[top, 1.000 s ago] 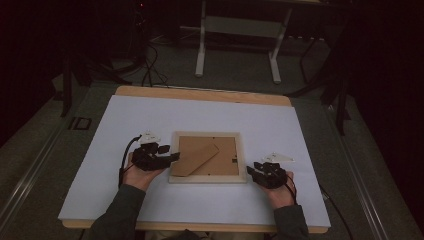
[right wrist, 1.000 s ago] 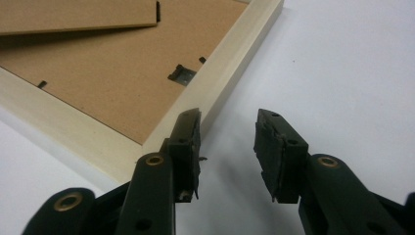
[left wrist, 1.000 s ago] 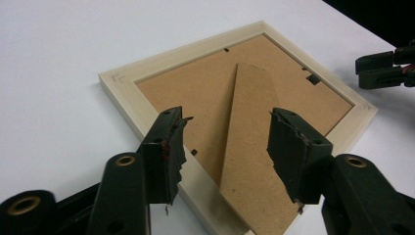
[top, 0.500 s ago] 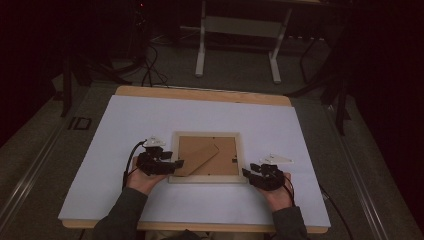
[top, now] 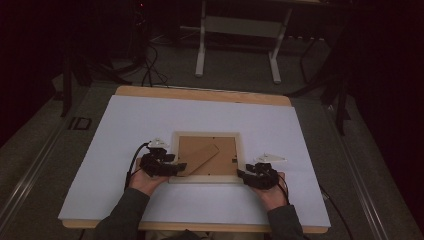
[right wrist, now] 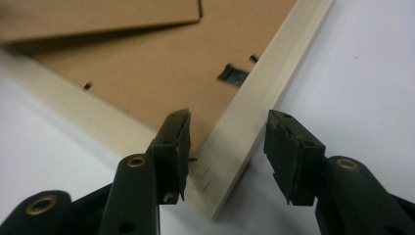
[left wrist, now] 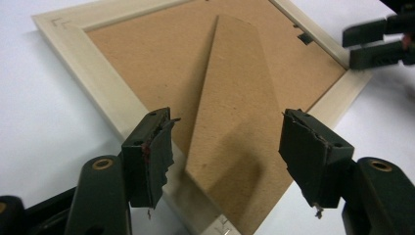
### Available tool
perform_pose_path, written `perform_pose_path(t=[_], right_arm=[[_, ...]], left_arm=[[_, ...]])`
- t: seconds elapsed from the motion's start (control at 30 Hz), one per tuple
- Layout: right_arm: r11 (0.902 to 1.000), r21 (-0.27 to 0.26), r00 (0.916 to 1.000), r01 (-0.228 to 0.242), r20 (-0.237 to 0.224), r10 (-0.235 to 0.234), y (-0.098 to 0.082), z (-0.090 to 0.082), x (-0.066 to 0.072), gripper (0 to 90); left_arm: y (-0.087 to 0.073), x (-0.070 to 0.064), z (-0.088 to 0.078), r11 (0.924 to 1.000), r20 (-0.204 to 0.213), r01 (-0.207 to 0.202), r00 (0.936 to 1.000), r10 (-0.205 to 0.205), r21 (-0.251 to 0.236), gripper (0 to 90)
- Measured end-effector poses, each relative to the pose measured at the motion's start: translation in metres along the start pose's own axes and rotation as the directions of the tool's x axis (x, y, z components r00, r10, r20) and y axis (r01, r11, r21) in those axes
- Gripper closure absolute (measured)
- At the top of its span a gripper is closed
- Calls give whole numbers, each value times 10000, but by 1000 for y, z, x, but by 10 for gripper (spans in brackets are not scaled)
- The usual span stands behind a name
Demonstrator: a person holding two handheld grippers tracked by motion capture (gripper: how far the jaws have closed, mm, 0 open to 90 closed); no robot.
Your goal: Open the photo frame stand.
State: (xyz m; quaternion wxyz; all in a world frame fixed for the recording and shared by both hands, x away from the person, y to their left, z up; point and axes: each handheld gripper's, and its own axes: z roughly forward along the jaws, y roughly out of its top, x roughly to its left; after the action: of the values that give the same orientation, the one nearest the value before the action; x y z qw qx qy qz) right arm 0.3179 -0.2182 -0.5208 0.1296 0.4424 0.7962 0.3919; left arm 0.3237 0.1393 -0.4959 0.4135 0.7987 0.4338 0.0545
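One picture frame face-down, one stand flap. Two tongs: left tongs wide; right tongs just opening, astride frame corner.

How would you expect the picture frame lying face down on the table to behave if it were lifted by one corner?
The picture frame looks like pale wood, so probably stiff and fairly light. Its brown backing board sits behind small clips, so it would likely stay in. The hinged stand flap already lifts slightly and may swing open.
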Motion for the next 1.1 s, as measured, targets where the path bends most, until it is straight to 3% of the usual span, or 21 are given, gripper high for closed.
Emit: perform_pose_path(t=[0.3, 0.57, 0.7, 0.77, 1.1], right_arm=[[9982, 252, 9984, -546, 136, 542, 10, 14, -5, 530], [9916, 494, 9929, -1193, 30, 1193, 9, 13, -6, 532], [9925, 538, 9939, -1101, 124, 1096, 10, 13, -5, 541], [9935, 479, 9943, -1029, 343, 1013, 10, 12, -3, 596], [9942, 441, 9943, -983, 456, 963, 10, 11, -2, 597]], left_arm=[[2, 2, 8, 9994, 74, 128, 9999, -130, 314, 413], [4, 3, 16, 9974, 210, 337, 9992, -350, 630, 430], [7, 3, 22, 9960, 242, 372, 9989, -393, 807, 435], [8, 3, 25, 9954, 321, 406, 9985, -436, 864, 447], [11, 7, 29, 9915, 359, 738, 9963, -781, 1074, 484]])
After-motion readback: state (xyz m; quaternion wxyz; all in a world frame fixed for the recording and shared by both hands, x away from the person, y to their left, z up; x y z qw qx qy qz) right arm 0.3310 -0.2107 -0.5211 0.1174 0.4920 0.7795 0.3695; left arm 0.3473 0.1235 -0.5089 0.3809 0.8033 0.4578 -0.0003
